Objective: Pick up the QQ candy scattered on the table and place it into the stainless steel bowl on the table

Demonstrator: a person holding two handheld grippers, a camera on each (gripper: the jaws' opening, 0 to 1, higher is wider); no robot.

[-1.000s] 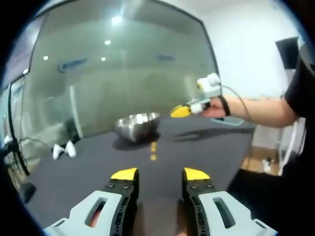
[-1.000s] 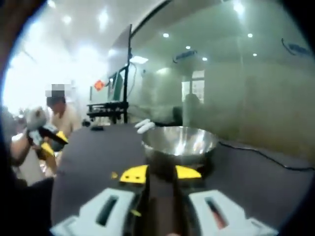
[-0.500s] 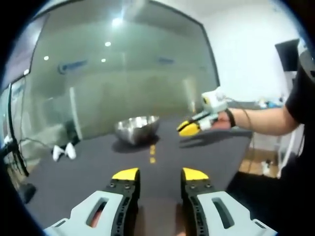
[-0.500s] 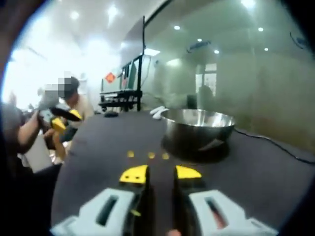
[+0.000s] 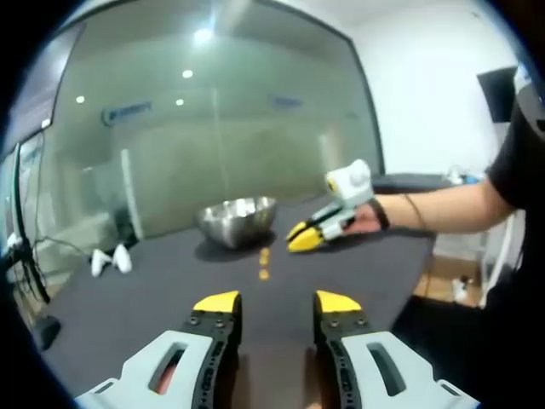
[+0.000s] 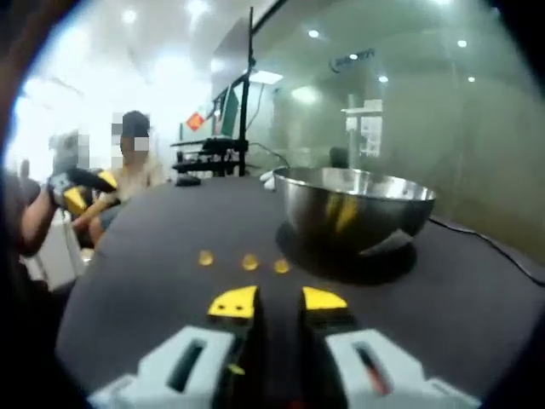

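In the left gripper view the person's bare forearm reaches in from the right, holding the right gripper (image 5: 300, 236) tilted down toward the dark table (image 5: 153, 290), its yellow-tipped jaws slightly apart and empty. In the right gripper view three yellow QQ candies (image 6: 248, 262) lie in a row on the table just beyond those jaw tips, close beside the stainless steel bowl (image 6: 356, 209). The left gripper (image 5: 275, 302) hovers low over the table, jaws spread and empty, with the candies well ahead of it and the bowl behind them.
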